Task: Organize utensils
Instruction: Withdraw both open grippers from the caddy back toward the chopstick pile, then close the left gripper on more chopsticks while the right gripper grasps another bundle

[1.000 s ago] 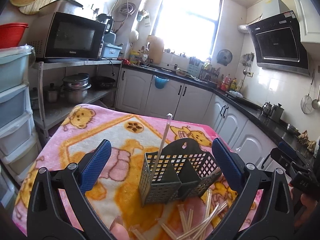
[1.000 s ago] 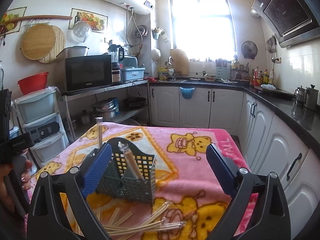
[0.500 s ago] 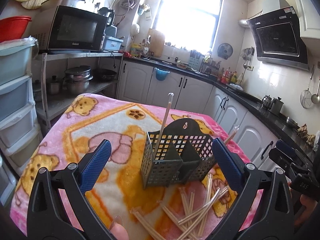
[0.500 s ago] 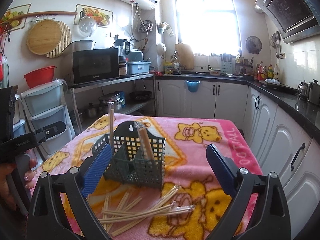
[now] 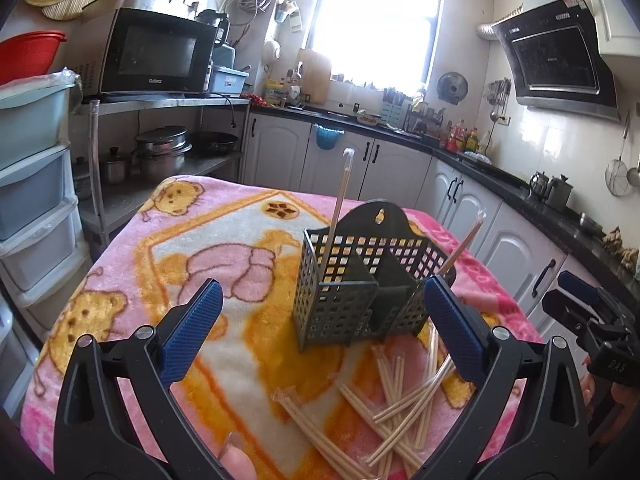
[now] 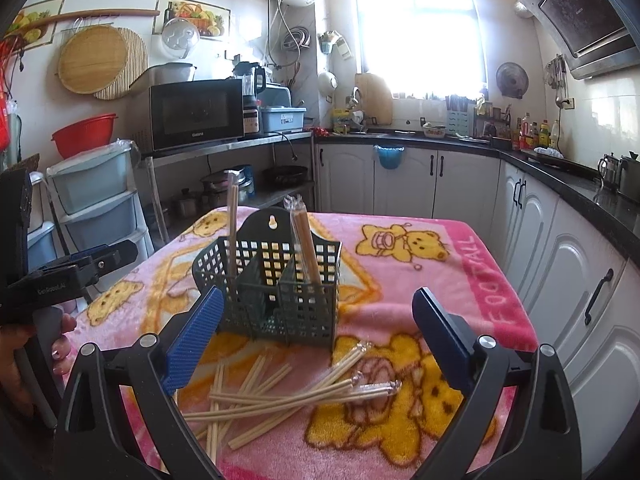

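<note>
Both claws were spread wide and empty: left claw (image 5: pixel 320 332), right claw (image 6: pixel 316 340), each hovering above the near edge of the desk (image 6: pixel 420 280), which was covered by a pink bear blanket. The grey slotted caddy (image 5: pixel 360 292) stood upright mid-desk. One wrapped chopstick pair (image 5: pixel 338 216) stood in its left compartment, and another pair (image 6: pixel 306 248) leaned in the right one. A loose pile of chopsticks (image 6: pixel 280 396) lay crisscrossed on the blanket just in front of the caddy.

Risks, as judgement: the pile was tangled, so closing on one pair could drag or flick its neighbours off the near edge. The soft blanket could let thin sticks sink and slip out of a pinch. The caddy looked light, and a nudge from a finger or a stick poked in at an angle could tip it or knock out the leaning pair.

Views: the right wrist view showed the clear wrappers bunched at the pile's right end and the leaning pair in full. The left wrist view caught only that pair's tip behind its own right finger, but showed the upright pair's whole length and the right claw's body at the frame edge. The right wrist view also showed the hand holding the left claw's handle.
</note>
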`<state>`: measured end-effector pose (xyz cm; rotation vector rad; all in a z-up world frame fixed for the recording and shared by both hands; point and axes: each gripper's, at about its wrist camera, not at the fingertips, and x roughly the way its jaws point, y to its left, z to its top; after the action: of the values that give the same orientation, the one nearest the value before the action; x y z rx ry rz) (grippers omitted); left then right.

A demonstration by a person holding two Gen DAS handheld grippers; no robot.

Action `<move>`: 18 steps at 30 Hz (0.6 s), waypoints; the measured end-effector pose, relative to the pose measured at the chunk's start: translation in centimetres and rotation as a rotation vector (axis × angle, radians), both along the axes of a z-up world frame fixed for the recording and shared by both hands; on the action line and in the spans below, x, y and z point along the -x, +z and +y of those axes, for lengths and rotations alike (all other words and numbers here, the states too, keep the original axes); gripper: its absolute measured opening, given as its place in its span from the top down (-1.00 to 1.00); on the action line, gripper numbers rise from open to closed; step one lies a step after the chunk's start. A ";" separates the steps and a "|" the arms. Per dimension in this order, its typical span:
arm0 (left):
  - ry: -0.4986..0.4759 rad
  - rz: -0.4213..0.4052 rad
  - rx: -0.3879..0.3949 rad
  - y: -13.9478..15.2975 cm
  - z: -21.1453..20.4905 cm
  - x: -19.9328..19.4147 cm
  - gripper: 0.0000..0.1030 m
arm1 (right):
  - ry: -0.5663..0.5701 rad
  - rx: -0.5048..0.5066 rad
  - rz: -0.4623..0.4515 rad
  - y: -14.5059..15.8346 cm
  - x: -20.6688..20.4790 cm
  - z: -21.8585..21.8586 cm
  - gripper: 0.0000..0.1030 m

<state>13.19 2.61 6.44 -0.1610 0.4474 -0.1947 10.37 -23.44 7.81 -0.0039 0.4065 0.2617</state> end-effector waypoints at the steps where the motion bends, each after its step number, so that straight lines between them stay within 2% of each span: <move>1: 0.001 0.003 -0.003 -0.1 0.0 0.0 -0.80 | 0.000 0.001 0.003 -0.2 0.0 0.0 -0.80; 6: 0.007 0.019 -0.026 -1.3 -0.1 0.4 -0.80 | -0.008 0.017 0.025 -1.4 0.2 0.0 -0.80; 18: 0.027 0.121 -0.001 -4.3 1.6 0.1 -0.80 | 0.007 0.050 0.094 -3.9 0.2 0.9 -0.80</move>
<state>13.12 4.18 2.13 -0.1784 0.5658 -0.1584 10.14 -22.56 3.93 -0.0419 0.5061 0.2589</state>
